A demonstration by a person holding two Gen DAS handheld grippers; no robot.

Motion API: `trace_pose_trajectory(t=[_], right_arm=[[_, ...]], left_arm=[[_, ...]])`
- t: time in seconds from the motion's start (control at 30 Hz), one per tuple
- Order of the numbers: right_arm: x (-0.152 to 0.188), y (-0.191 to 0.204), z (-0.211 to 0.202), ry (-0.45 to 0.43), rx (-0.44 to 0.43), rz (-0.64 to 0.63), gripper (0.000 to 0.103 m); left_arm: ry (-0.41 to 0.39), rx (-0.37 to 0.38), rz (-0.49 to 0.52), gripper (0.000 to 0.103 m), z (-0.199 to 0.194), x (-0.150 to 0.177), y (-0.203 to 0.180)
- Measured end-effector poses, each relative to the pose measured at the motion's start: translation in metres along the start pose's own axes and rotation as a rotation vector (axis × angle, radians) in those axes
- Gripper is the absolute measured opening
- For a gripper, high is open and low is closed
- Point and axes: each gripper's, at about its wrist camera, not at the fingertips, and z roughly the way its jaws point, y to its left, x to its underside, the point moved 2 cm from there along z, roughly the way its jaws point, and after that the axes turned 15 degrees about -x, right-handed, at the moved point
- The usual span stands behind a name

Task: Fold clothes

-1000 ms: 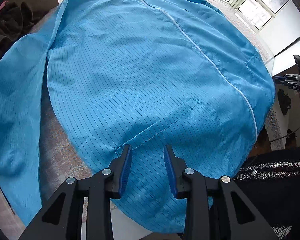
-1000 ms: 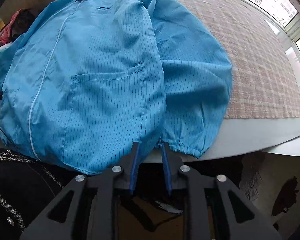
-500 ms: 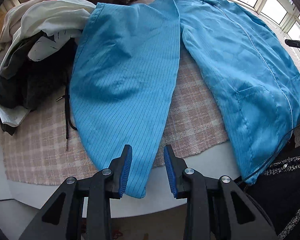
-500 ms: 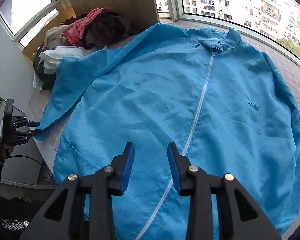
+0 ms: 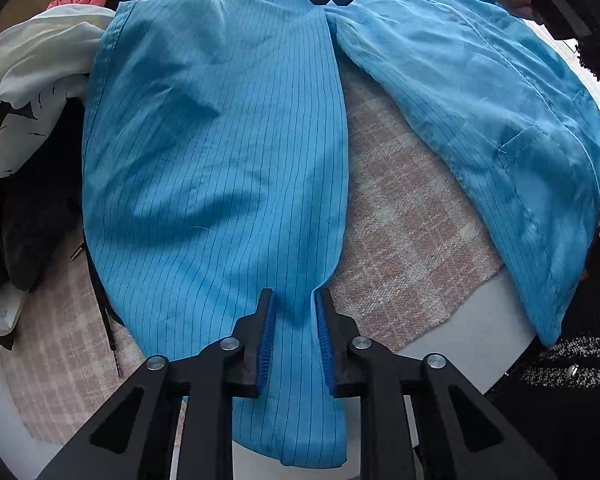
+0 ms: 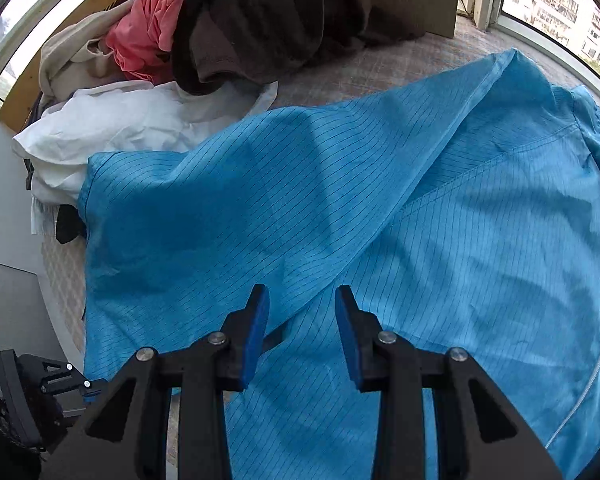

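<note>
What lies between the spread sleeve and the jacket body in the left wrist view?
Between sleeve and jacket body, only bare checked cloth shows, in the left wrist view.

Smooth pinstriped cloth jacket [image 5: 220,152] over coarse woven mat [image 5: 400,248]

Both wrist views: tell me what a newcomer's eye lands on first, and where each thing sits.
The bright blue pinstriped jacket dominates, spread across the checked pink cloth, one sleeve stretched toward the left gripper, whose fingers straddle the sleeve end. Next comes the heap of unfolded clothes, pink, dark and white, piled at the far left of the table. The right gripper hangs open over the jacket where that sleeve meets the body.
</note>
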Motion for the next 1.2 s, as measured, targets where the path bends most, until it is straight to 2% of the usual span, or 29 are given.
trace_pose_trajectory(t=[0.13,0.2,0.27,0.3,0.53,0.67,0.77,0.83,0.87,0.93,1.03,1.2], right_arm=[[-0.011,-0.005,0.010,0.009,0.004,0.074,0.034],[-0.017,-0.004,0.011,-0.016,-0.023,0.078,0.034],[-0.024,-0.004,0.010,-0.045,-0.058,0.079,0.018],[-0.028,-0.004,0.007,-0.058,-0.069,0.079,0.007],[-0.062,-0.006,-0.036,-0.144,-0.100,0.029,0.005],[-0.076,-0.012,-0.073,-0.192,-0.097,-0.025,0.005],[-0.059,-0.024,-0.100,-0.207,-0.111,-0.039,0.011],[-0.047,-0.032,-0.117,-0.217,-0.120,-0.049,0.027],[-0.041,-0.036,-0.126,-0.222,-0.125,-0.054,0.028],[0.003,-0.044,-0.138,-0.222,-0.148,-0.076,0.028],[0.083,-0.052,-0.144,-0.186,-0.212,-0.102,0.028],[0.211,-0.024,-0.107,-0.069,-0.288,-0.130,0.028]], left_arm=[[-0.031,0.023,-0.006,0.001,-0.003,-0.002,0.023],[-0.052,0.066,-0.037,0.000,-0.008,-0.002,0.035],[-0.071,0.143,-0.090,0.000,-0.016,-0.005,0.049],[-0.083,0.175,-0.118,0.000,-0.020,-0.006,0.057],[-0.196,0.303,-0.246,0.000,-0.080,-0.028,0.094],[-0.262,0.362,-0.274,0.000,-0.125,-0.054,0.089],[-0.302,0.448,-0.272,0.000,-0.154,-0.082,0.073],[-0.324,0.475,-0.232,0.000,-0.169,-0.104,0.052],[-0.334,0.483,-0.207,0.000,-0.176,-0.116,0.040],[-0.350,0.495,-0.172,0.000,-0.183,-0.137,0.019],[-0.365,0.500,-0.171,0.000,-0.185,-0.156,0.010],[-0.367,0.524,-0.244,0.000,-0.180,-0.169,0.024]])
